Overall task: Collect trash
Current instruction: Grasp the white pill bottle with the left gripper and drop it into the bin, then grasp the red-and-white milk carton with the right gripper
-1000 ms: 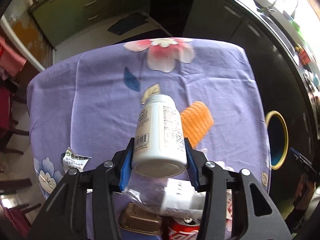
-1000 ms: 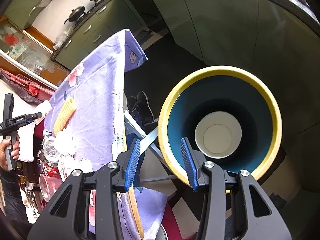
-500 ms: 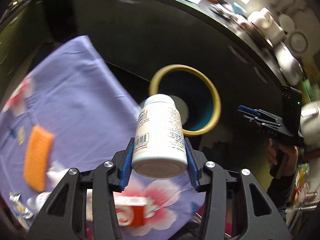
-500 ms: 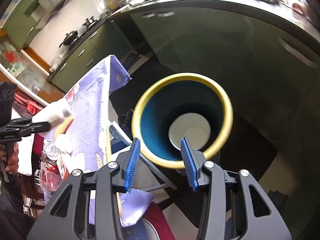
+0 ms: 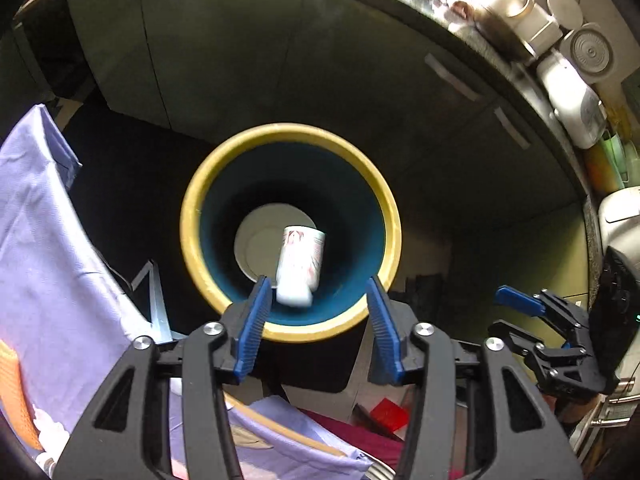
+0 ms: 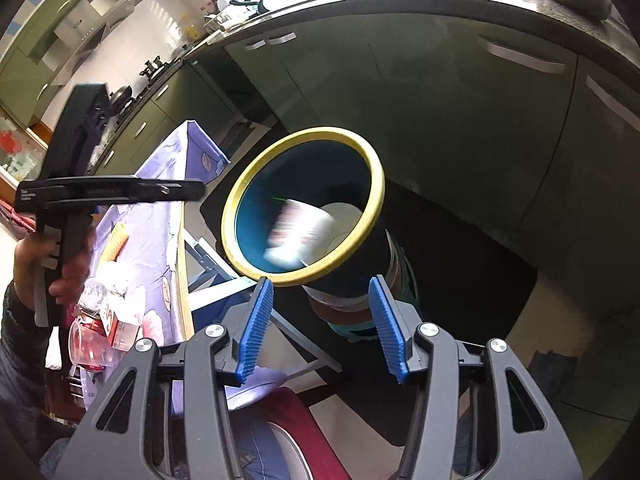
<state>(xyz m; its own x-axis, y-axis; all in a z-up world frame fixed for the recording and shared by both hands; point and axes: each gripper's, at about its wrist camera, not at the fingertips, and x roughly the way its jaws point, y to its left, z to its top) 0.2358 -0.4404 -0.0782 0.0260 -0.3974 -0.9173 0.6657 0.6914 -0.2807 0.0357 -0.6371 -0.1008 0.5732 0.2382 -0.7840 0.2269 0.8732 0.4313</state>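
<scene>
Dark green cabinets (image 5: 248,40) under a cluttered, perhaps sunlit, counter (image 6: 400,4).

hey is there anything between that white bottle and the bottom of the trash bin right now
Nothing visible blocks it. The white bottle is already inside the yellow rim of the bin, free of the left gripper, whose jaws are open. Only a white disc shows at the bottom.
</scene>
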